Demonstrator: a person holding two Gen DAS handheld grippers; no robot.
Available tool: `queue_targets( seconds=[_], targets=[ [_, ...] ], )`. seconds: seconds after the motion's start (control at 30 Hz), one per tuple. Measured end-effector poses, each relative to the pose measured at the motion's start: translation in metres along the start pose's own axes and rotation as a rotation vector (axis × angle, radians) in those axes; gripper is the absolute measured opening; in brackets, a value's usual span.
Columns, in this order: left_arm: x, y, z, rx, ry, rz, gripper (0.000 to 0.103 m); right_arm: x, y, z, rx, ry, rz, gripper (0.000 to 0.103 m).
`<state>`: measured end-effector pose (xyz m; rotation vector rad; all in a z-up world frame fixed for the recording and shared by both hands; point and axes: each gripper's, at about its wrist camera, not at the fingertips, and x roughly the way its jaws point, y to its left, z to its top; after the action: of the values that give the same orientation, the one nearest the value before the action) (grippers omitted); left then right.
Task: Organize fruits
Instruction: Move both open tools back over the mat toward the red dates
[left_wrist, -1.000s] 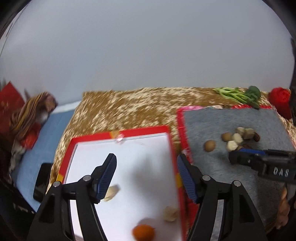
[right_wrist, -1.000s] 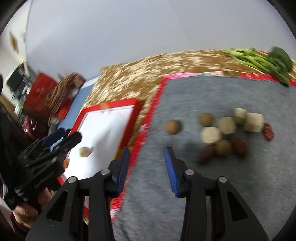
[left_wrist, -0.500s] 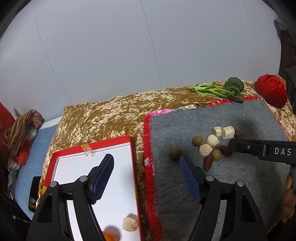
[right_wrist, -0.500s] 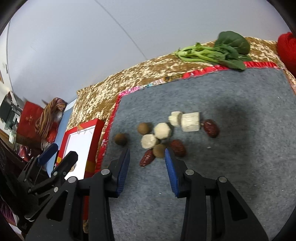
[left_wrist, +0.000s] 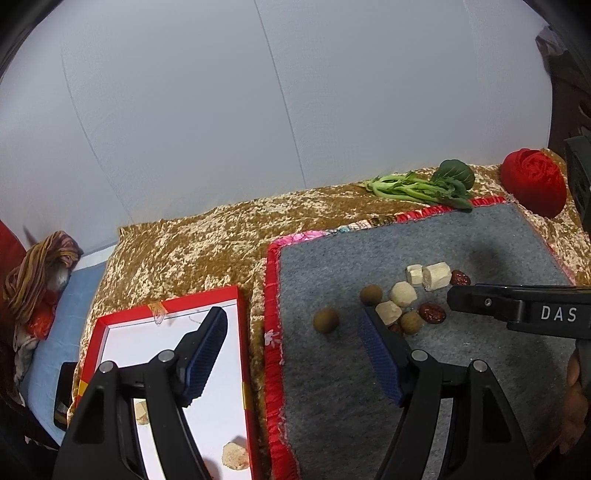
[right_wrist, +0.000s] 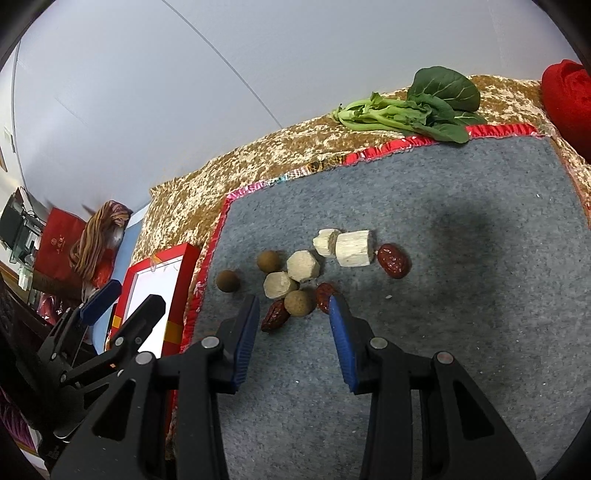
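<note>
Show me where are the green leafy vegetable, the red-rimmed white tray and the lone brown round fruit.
green leafy vegetable (right_wrist: 439, 92): right wrist view, on the dark leaf.
red-rimmed white tray (left_wrist: 177, 303): left wrist view, on its far red rim.
lone brown round fruit (right_wrist: 228, 281): right wrist view, on its middle.

The left gripper (left_wrist: 291, 350) pointed steeply downward, straddling the near-left edge of the grey mat (left_wrist: 480, 369), one finger over it and one off its left side. Its jaws had just been opening and stood wide with nothing between them. The right gripper (right_wrist: 293, 332) angled down over the mat's near part, jaws parted and gripping nothing.
</note>
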<state>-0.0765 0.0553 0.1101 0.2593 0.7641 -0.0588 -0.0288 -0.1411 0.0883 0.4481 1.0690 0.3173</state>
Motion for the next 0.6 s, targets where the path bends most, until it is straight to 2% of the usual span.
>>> queue_targets(
  seconds=[0.3, 0.33, 0.4, 0.5, 0.6],
  targets=[
    [-0.004, 0.001, 0.001, -0.002, -0.011, -0.001, 0.074, 0.0, 0.002, 0.001, -0.009, 0.0, 0.003, 0.041],
    [-0.003, 0.001, 0.0, -0.003, -0.005, -0.005, 0.078, 0.001, 0.003, 0.001, -0.01, 0.001, 0.002, 0.041],
    [0.002, 0.002, -0.002, 0.001, 0.025, -0.016, 0.081, 0.002, 0.003, 0.001, -0.01, 0.003, 0.001, 0.041],
    [0.02, 0.0, -0.011, 0.035, 0.12, -0.011, 0.081, 0.002, 0.0, 0.003, -0.009, 0.007, 0.001, 0.041],
    [0.034, 0.0, -0.021, 0.038, 0.206, -0.037, 0.081, 0.001, -0.011, 0.009, 0.019, 0.015, -0.01, 0.041]
  ],
)
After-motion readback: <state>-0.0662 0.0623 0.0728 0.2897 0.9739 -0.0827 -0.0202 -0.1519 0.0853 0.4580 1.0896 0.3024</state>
